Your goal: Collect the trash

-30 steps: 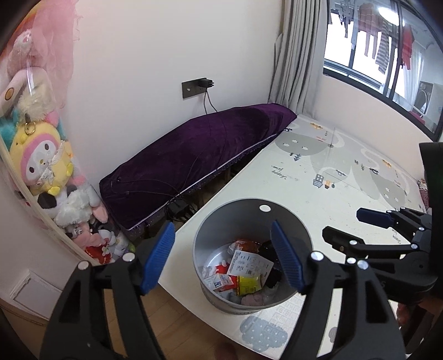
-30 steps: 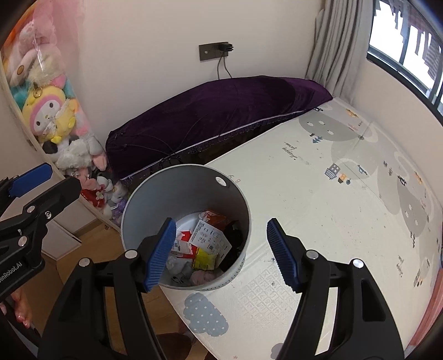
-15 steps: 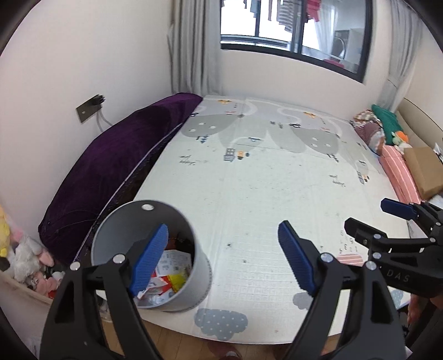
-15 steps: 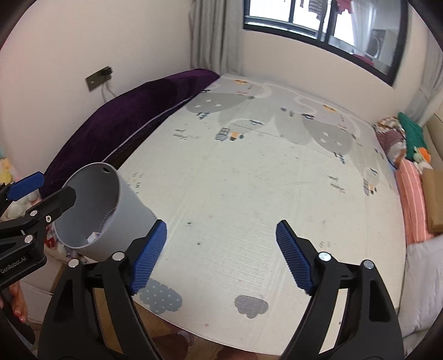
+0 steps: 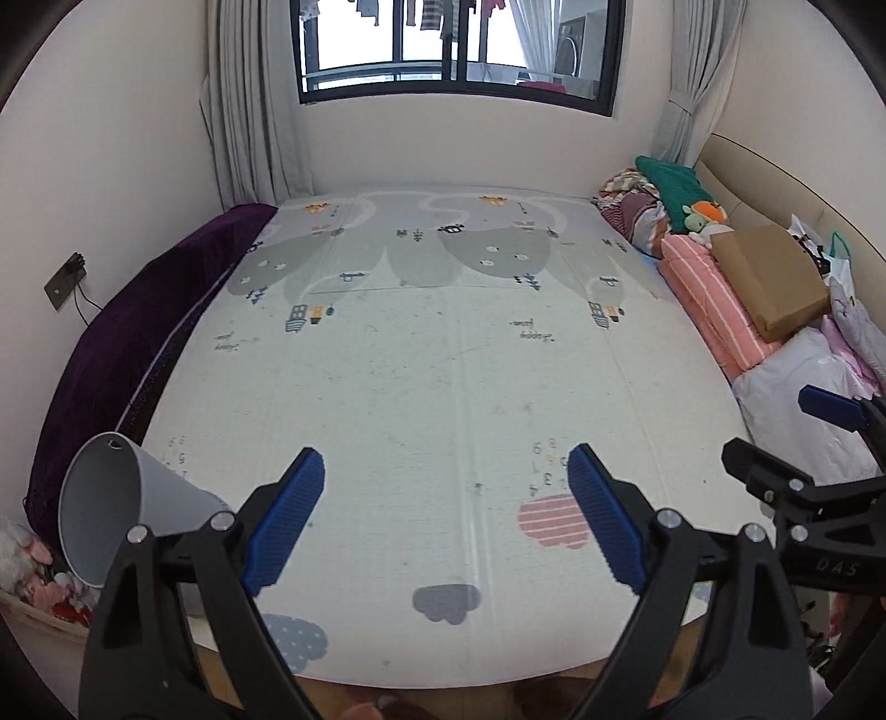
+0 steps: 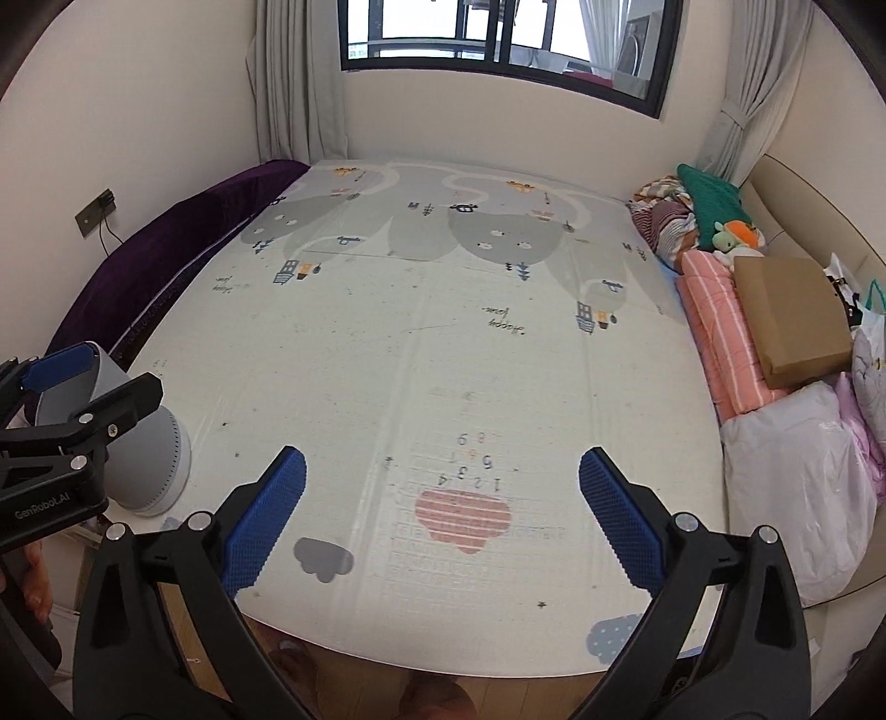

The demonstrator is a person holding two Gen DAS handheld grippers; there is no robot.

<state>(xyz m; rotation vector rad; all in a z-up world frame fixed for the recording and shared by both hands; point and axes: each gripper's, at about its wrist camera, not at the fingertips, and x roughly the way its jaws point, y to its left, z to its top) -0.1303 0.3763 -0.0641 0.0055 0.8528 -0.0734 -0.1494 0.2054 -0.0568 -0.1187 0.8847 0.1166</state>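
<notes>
Left gripper: the black two-finger left gripper with blue ribbed pads (image 5: 446, 518) fills the bottom of the left wrist view, its jaws spread wide with nothing between them; in the right wrist view it shows at the left edge (image 6: 66, 387), in front of the bin

Right gripper: the black two-finger right gripper with blue pads (image 6: 443, 520) sits at the bottom of its own view, jaws spread wide and holding nothing; in the left wrist view it shows at the right edge (image 5: 775, 443)

Bin: the round grey plastic trash bin (image 5: 116, 509) stands at the lower left of the left wrist view, on the near left corner of the mat; its contents are not visible

Mat: the pale foam play mat printed with grey hills, small houses and clouds (image 5: 443, 360) covers the middle of both views

Left side: a long dark purple velvet cover (image 5: 138, 332) lies along the mat's left edge under the wall

Right side: a pink striped folded blanket (image 5: 714, 299) with a brown cardboard box (image 5: 769, 277) on it, and a white plastic bag (image 5: 792, 387) nearer the camera

Far wall: a dark-framed window (image 5: 454, 50) between grey curtains at the top centre
</notes>
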